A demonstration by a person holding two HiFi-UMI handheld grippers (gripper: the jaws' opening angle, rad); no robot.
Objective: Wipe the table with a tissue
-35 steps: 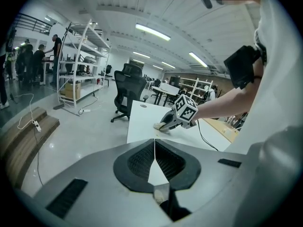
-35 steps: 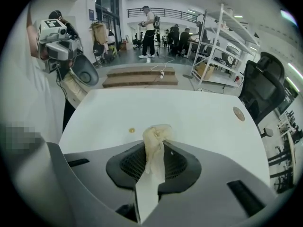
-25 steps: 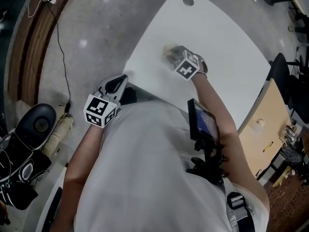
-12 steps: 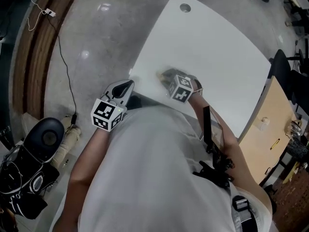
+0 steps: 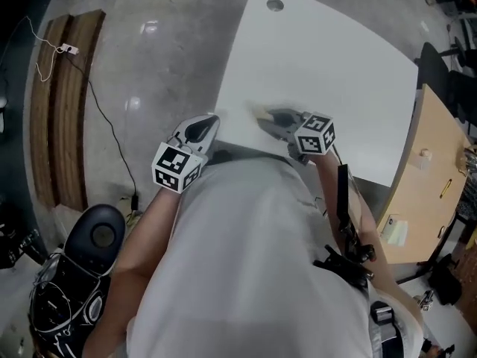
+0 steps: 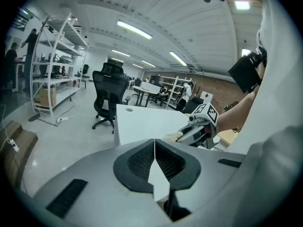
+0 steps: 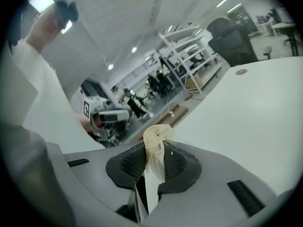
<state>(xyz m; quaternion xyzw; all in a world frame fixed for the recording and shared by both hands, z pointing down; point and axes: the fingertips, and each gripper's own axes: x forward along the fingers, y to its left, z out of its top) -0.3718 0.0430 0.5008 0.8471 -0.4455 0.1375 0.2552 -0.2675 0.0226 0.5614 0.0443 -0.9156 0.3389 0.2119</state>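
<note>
Right fingers: the pads [image 7: 173,162] are clamped on a crumpled cream tissue [image 7: 157,135], which sticks up from between them – a narrow gap remains, filled by the wad.
Left fingers: the pads [image 6: 139,160] are pressed together with nothing between them.
Tissue: over the white table [image 5: 328,58], close to its near left corner; in the head view it is a pale blur [image 5: 258,113], and whether it touches the tabletop cannot be told.
Right gripper [image 5: 270,118]: at the table's near edge, pointing along that edge toward the near left corner, its marker cube [image 5: 314,134] over the same edge.
Left gripper [image 5: 210,122]: just off the table's near left corner, over the floor [image 5: 149,58], apart from the right gripper – its own cube [image 5: 177,168] lies further back from the table.
Table: bare and white, with a round hole [image 5: 275,5] near its far corner.
Beside the table: a black office chair [image 6: 108,91] stands off its far end.
</note>
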